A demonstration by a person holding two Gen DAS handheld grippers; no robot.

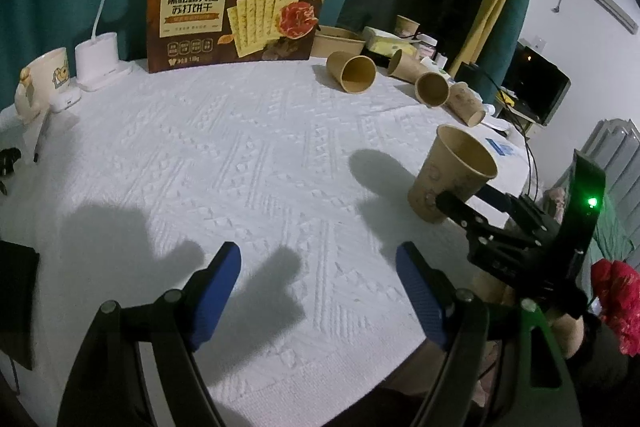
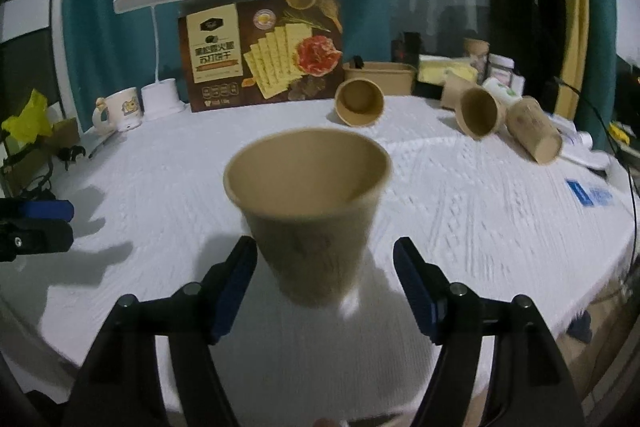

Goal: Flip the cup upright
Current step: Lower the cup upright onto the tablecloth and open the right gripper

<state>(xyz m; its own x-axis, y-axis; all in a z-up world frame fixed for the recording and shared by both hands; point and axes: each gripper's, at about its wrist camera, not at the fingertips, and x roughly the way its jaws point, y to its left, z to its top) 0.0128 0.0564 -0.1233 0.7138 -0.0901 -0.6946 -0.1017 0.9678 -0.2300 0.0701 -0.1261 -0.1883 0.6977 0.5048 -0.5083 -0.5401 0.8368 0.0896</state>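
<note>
The paper cup (image 2: 308, 215) stands upright, mouth up, between the spread, non-touching pads of the right gripper (image 2: 325, 281); the left gripper (image 1: 318, 295), empty and spread, hovers well apart.

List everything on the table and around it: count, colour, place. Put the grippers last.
upright paper cup: one, brown, near table edge, between the right gripper's open fingers
tipped paper cups: three, brown, lying on their sides at the back right
cracker box: one, brown, standing at the back
desk lamp: one, white, left of the box
mug: one, cream, back left
tablecloth: one, white, textured
left gripper: blue pads, open, empty
right gripper: blue pads, open around the upright cup
</note>
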